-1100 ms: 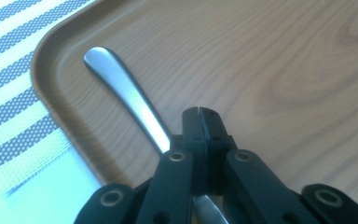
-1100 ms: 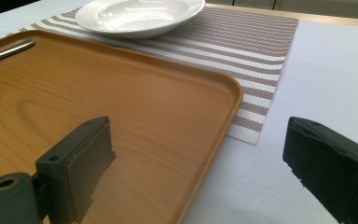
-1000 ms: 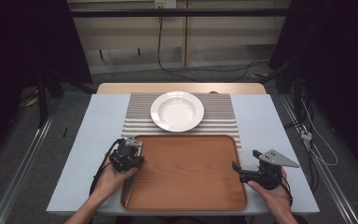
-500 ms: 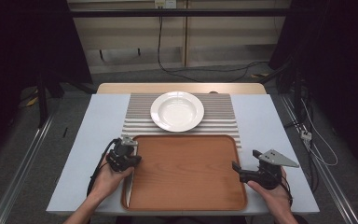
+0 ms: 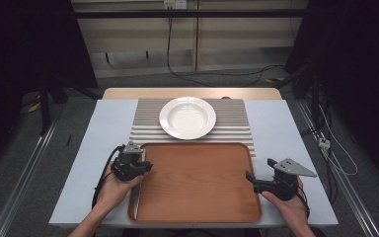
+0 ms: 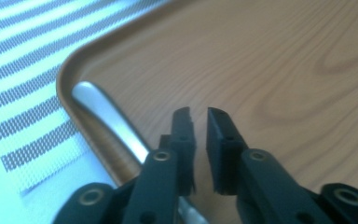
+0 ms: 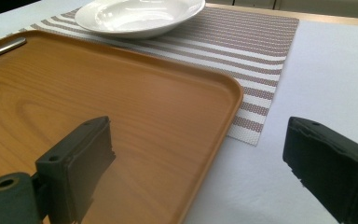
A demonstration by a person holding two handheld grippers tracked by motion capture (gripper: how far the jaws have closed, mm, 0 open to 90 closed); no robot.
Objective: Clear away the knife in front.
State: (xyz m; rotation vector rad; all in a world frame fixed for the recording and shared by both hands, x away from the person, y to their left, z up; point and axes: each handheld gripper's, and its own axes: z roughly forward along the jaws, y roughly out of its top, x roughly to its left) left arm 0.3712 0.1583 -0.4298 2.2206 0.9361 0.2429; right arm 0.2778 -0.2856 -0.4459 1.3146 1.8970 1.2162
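A wooden tray (image 5: 197,182) lies at the table's near middle. A silver utensil handle (image 5: 137,197) rests inside it along the left rim. My left gripper (image 5: 147,167) hovers over the tray's far-left corner. In the left gripper view its jaws (image 6: 199,112) stand a narrow gap apart with nothing between them, and the handle (image 6: 102,109) runs under the left jaw. My right gripper (image 5: 249,177) is at the tray's right rim. In the right gripper view it (image 7: 198,128) is wide open, one jaw over the tray (image 7: 121,93) and one over the table.
A white deep plate (image 5: 187,117) sits on a striped placemat (image 5: 237,123) just beyond the tray. A pale blue cloth (image 5: 286,133) covers the table on both sides. Cables trail on the floor behind the table.
The left gripper has shifted slightly left and toward me over the tray's corner. The right gripper has stayed put.
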